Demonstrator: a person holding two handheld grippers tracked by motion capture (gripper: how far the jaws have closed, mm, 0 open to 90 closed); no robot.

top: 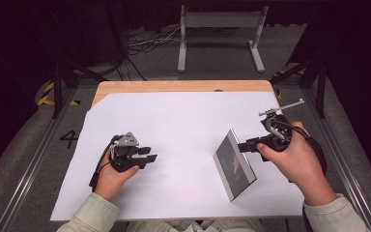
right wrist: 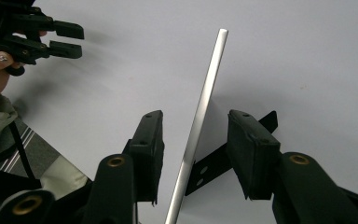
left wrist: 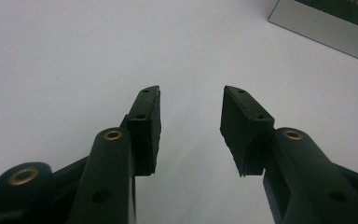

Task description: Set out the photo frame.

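A thin silver-edged picture frame (top: 234, 164) with a dark picture stands tilted on the white sheet (top: 183, 116), right of centre. My right gripper (top: 245, 145) reaches its upper right edge. In the right gripper view the frame's edge (right wrist: 209, 70) runs up between the jaws of that gripper (right wrist: 196, 114), with a gap on each side, so the gripper is open. The frame's black back strut (right wrist: 214, 161) passes behind the right-hand jaw. My left gripper (top: 152, 158) rests on the sheet at the left, open (left wrist: 192, 91) with nothing between its pads; the frame's corner (left wrist: 326, 28) lies farther off.
The white sheet covers most of a wooden table (top: 174, 86), whose far edge stays bare. Beyond the table a white metal stand (top: 220, 29) and cables lie on the floor. Metal rails (top: 34, 159) run along both sides of the table.
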